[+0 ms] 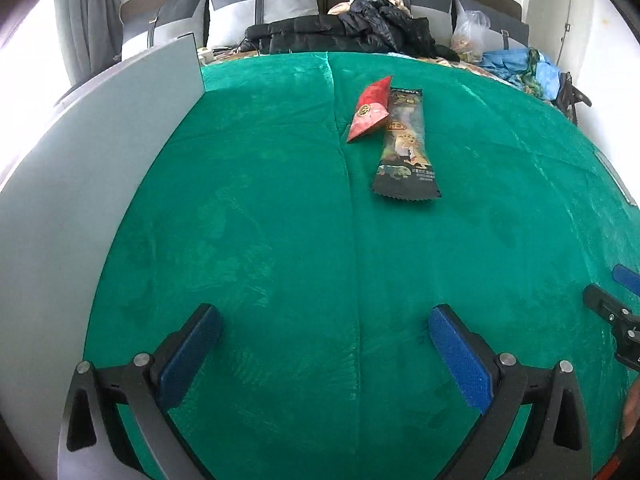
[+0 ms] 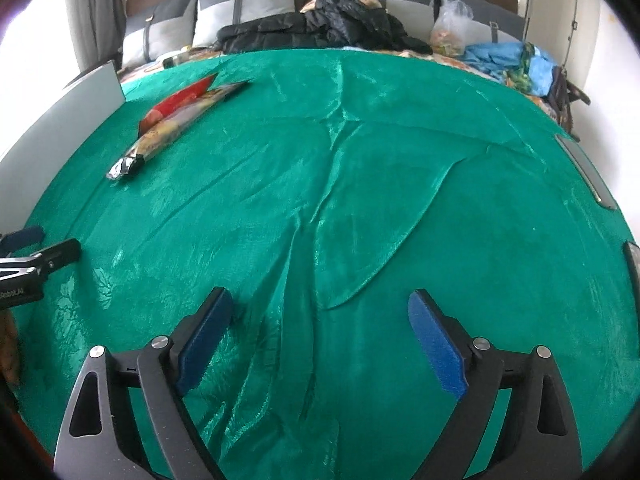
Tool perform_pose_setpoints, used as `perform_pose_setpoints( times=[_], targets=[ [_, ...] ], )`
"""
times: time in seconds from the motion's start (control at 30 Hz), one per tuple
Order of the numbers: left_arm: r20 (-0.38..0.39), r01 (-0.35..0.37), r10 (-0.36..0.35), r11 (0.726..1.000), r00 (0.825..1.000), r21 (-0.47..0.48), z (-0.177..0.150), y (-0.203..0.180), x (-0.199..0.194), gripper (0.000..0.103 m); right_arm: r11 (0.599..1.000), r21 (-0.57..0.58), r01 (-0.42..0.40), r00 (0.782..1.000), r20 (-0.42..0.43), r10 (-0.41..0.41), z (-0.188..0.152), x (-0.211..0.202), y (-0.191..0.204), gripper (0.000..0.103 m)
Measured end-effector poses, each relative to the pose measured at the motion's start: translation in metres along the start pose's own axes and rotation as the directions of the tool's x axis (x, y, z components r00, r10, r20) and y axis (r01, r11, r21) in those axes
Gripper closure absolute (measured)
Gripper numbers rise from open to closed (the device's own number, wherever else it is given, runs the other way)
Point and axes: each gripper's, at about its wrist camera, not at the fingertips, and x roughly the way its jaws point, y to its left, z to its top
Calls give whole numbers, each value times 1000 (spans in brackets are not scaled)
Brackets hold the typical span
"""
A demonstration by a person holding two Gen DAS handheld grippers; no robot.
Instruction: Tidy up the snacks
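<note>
Two snack packets lie side by side on the green cloth (image 1: 260, 220). The red packet (image 1: 370, 110) rests with its right edge against a long dark packet (image 1: 406, 144). In the right wrist view the red packet (image 2: 180, 98) and the dark packet (image 2: 172, 130) sit far left. My left gripper (image 1: 324, 316) hovers open well short of them, nothing between its blue pads. My right gripper (image 2: 320, 300) is open over bare wrinkled cloth (image 2: 360, 200), to the right of the snacks. Each gripper shows at the edge of the other's view.
A grey upright panel (image 1: 100, 140) borders the cloth on the left. Beyond the far edge lie a black jacket (image 1: 340, 32), a clear plastic bag (image 1: 470, 34), blue fabric (image 1: 516, 64) and grey pillows. A grey strip (image 2: 588, 172) lies at the cloth's right edge.
</note>
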Motion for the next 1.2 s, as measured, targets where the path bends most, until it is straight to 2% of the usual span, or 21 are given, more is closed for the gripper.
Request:
perform_pose_setpoints(
  times=[1.2],
  targets=[
    [0,0,0,1000,1000,0,-1,0,0,0,1000,-1,1,1000,1,-1,2,2,0,9]
  ],
)
